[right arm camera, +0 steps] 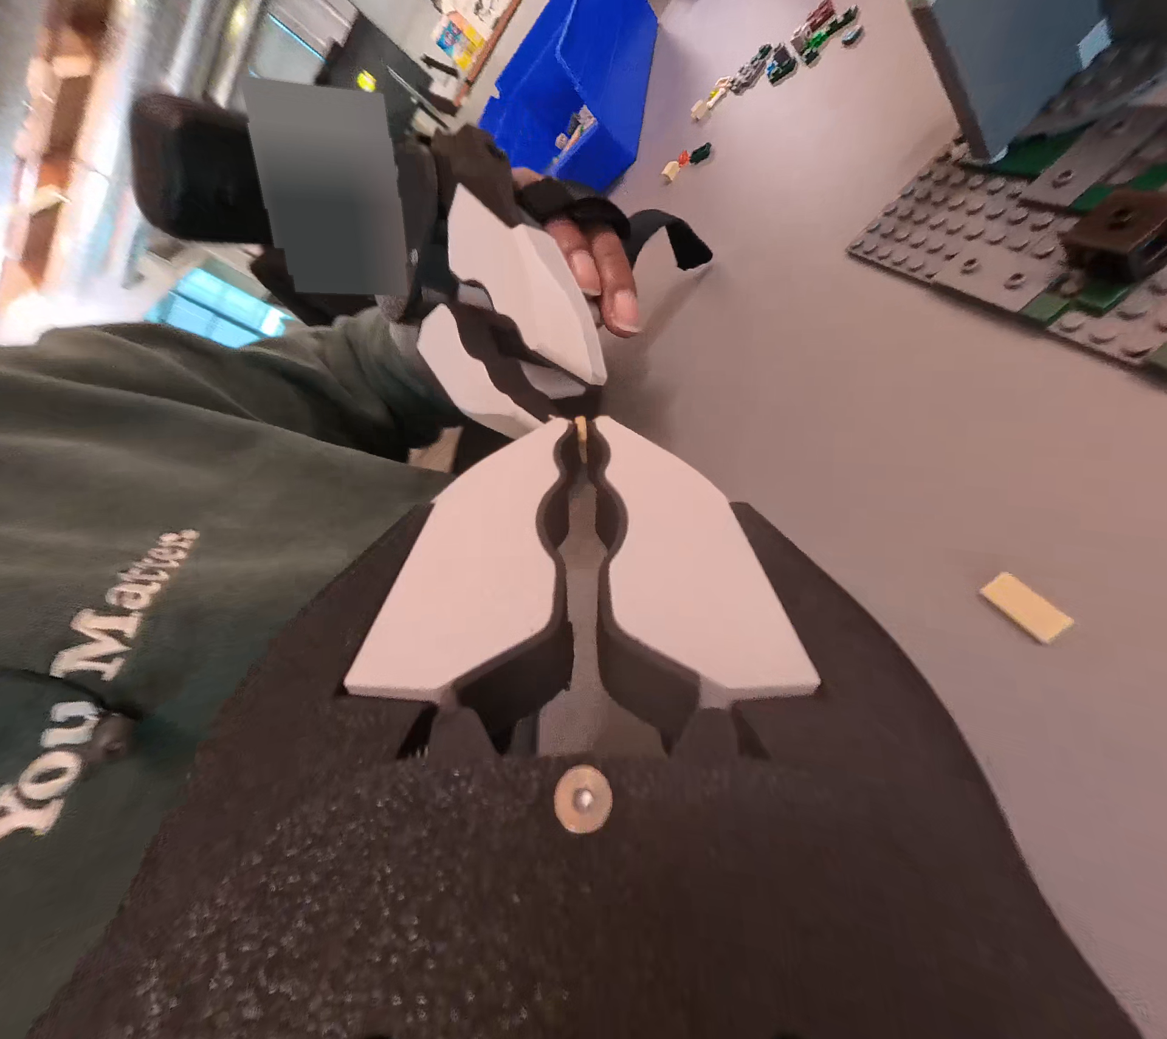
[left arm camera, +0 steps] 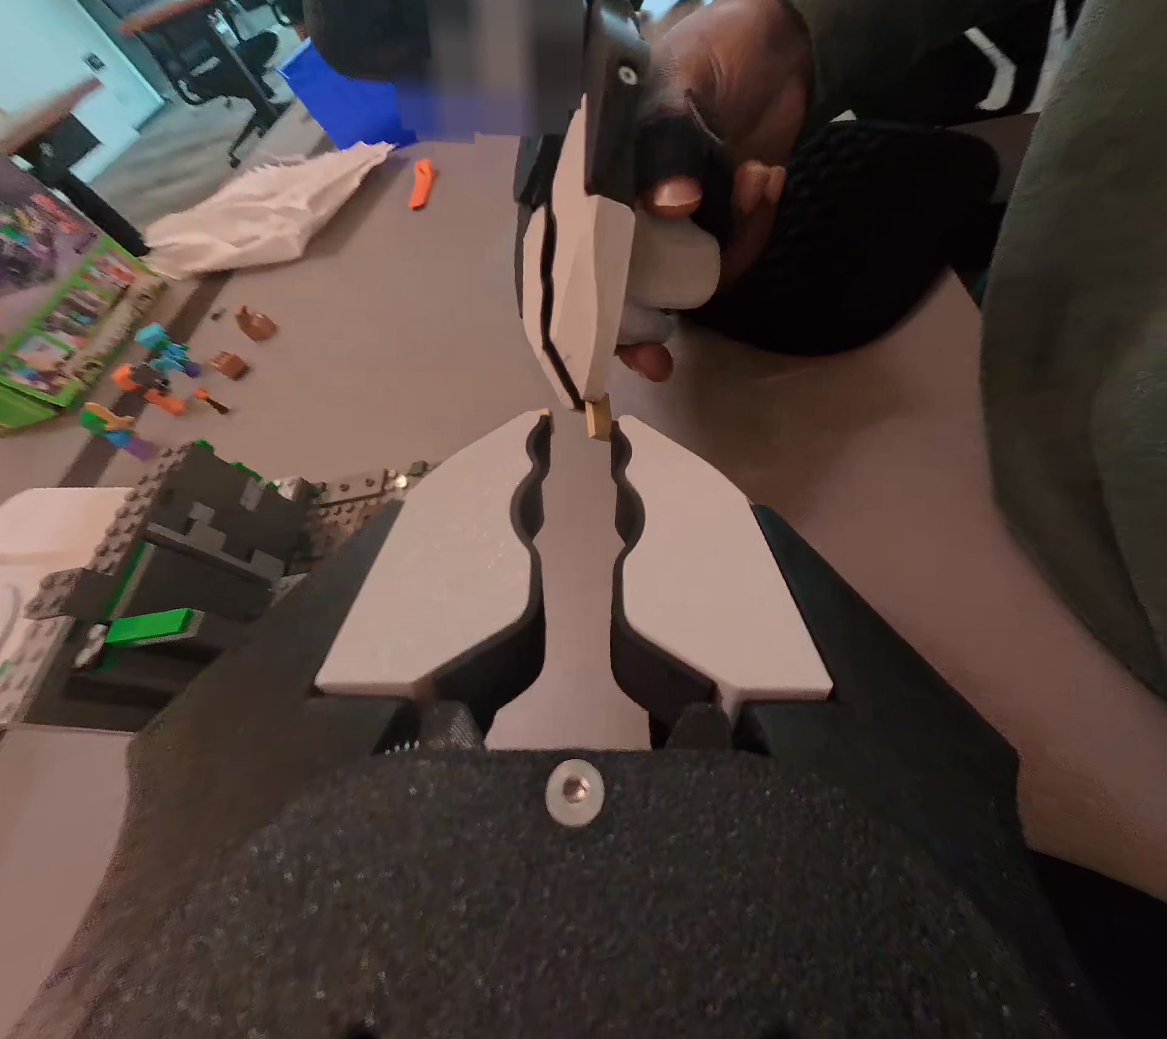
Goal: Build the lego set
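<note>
My right gripper [right arm camera: 580,427] is shut on a small tan lego piece [right arm camera: 581,438] and holds it above the grey table. In the left wrist view the right gripper [left arm camera: 584,401] comes down from above, and the tan piece [left arm camera: 598,420] sticks out below its tips. My left gripper [left arm camera: 581,420] is open, with the tan piece between its fingertips, close to the right one. It also shows in the right wrist view [right arm camera: 571,401], tip to tip with the right gripper. The dark grey and green lego build [left arm camera: 189,541] stands at lower left on its studded baseplate [right arm camera: 947,232].
A loose tan tile [right arm camera: 1026,607] lies on the table at right. Minifigures [left arm camera: 158,371], brown pieces [left arm camera: 256,323], an orange tool [left arm camera: 422,184], a white bag [left arm camera: 265,213] and the set box [left arm camera: 50,314] lie to the left. Blue bins [right arm camera: 581,61] and several small pieces [right arm camera: 783,55] sit farther off. Left and right tips are no more than a few centimetres apart.
</note>
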### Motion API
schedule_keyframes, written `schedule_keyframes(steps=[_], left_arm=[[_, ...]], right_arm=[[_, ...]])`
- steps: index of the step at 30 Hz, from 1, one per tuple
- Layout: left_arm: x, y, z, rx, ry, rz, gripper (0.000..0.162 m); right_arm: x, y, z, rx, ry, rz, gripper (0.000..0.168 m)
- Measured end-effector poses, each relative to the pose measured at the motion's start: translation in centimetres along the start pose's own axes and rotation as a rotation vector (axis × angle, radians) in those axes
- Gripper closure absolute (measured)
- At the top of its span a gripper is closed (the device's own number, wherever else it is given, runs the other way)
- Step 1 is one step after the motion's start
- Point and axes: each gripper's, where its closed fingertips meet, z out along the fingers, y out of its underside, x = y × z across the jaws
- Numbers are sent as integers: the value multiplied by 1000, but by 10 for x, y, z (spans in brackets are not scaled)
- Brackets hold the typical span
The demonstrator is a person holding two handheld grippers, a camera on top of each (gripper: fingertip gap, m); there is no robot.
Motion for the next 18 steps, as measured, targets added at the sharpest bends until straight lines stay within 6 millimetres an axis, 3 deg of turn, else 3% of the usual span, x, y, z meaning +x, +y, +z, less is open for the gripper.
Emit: schedule_keyframes(steps=[10,18], left_arm=[[-1,-8,-3,18,-87,111,152],[-2,-8,-2,30,-72,68,155]], right_arm=[[-6,-8,1,55,-133,269,166],[-6,-12,-3,60,-134,196,162]])
